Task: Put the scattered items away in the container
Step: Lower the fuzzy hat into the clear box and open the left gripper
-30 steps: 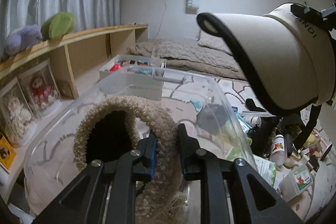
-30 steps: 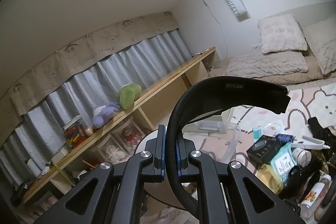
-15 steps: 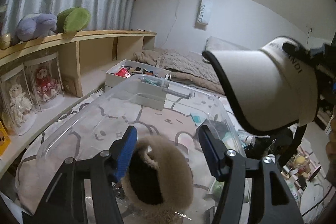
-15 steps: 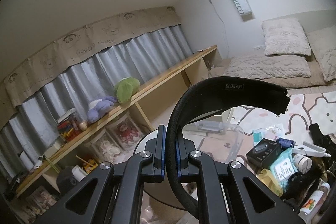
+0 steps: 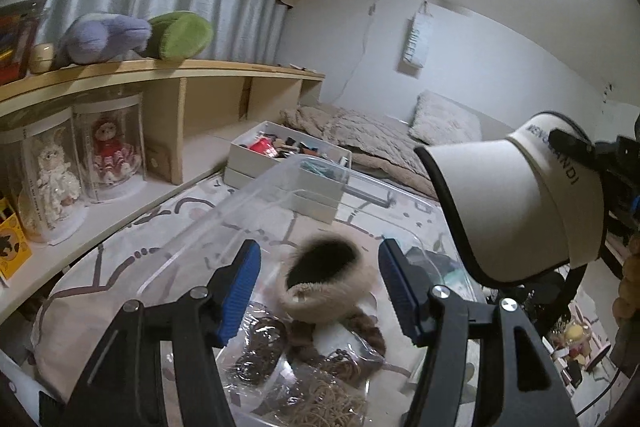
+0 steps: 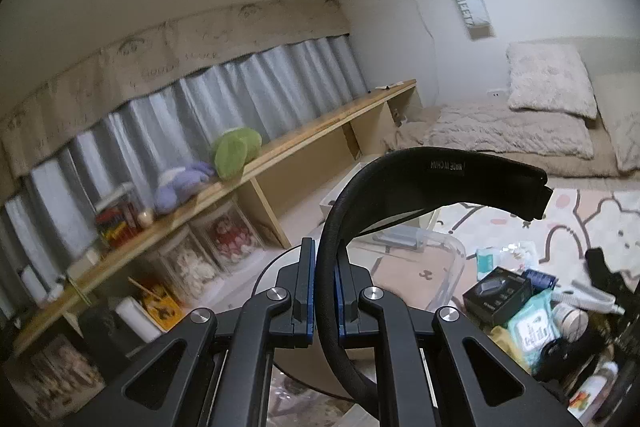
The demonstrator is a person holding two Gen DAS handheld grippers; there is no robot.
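A clear plastic container (image 5: 256, 195) stands on the floor mat. A fuzzy beige hat with a dark inside (image 5: 326, 281) lies in it on bags of brown hair ties (image 5: 320, 399). My left gripper (image 5: 320, 287) is open and empty above the hat. My right gripper (image 6: 324, 295) is shut on the black band (image 6: 400, 179) of a cream sun visor (image 5: 516, 211), held up to the right of the container. The container also shows in the right wrist view (image 6: 436, 259).
A wooden shelf (image 5: 168, 75) with plush toys and doll jars runs along the left. A white box (image 5: 288, 167) of items stands behind the container. Scattered items, such as a black box (image 6: 498, 291) and a wipes pack (image 6: 532, 331), lie on the mat at right. Bedding (image 6: 508, 135) lies beyond.
My left gripper opened and let go of the fuzzy hat, which dropped into the container, then rose above it. The right gripper kept the visor and shifted a little.
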